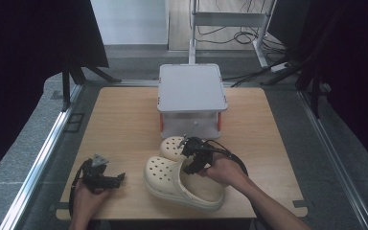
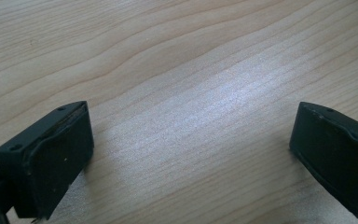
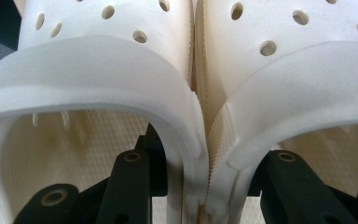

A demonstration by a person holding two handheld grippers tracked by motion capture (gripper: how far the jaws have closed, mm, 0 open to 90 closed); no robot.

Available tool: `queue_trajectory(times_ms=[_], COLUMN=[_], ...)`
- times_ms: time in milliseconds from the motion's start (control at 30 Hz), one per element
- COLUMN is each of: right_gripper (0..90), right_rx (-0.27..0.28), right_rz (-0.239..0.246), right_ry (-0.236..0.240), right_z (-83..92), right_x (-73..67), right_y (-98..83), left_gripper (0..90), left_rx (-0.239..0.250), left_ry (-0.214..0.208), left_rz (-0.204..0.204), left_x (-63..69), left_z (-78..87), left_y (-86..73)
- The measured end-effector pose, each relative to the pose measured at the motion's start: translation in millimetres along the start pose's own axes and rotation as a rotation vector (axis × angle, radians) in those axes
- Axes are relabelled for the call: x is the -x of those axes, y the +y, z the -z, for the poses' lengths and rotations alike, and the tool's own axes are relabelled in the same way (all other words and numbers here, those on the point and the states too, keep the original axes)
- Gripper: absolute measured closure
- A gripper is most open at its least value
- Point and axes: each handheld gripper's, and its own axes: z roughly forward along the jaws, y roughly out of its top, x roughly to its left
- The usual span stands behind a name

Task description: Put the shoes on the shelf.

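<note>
The pair of clogs (image 3: 196, 93) could slip or splay apart, since the right gripper (image 1: 195, 154) pinches only the two inner walls pressed together, one jaw inside each shoe; a tilt would let one clog peel free. The clogs hang straight ahead of that gripper, toes pointing away, just before the grey box (image 1: 191, 98). The left gripper (image 1: 106, 178) rests on the table (image 2: 177, 70), jaws spread wide, holding nothing
</note>
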Motion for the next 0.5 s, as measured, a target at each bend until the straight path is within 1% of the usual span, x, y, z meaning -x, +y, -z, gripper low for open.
queue_trajectory(times_ms=[33, 133, 267, 300, 500], right_gripper=[64.5, 64.5, 64.5, 64.5, 64.4], right_rx=[-0.003, 0.001, 0.008, 0.011, 0.026], right_rz=[-0.006, 0.0, -0.015, -0.012, -0.051], right_ry=[0.0, -0.004, -0.008, -0.008, -0.017], right_z=[4.1, 13.9, 32.8, 37.1, 63.4], right_x=[-0.6, -0.8, -1.1, -0.5, 0.6], right_y=[0.6, 1.4, 2.9, 3.1, 7.3], left_gripper=[0.0, 0.0, 0.0, 0.0, 0.0], left_rx=[0.0, 0.0, 0.001, -0.001, 0.0], left_ry=[0.0, 0.0, 0.0, 0.0, 0.0], left_rz=[0.0, 0.0, 0.002, 0.0, -0.003], left_x=[0.0, 0.0, 0.1, 0.0, -0.2], left_z=[0.0, 0.0, 0.0, 0.1, 0.1], left_y=[0.0, 0.0, 0.0, 0.0, 0.1])
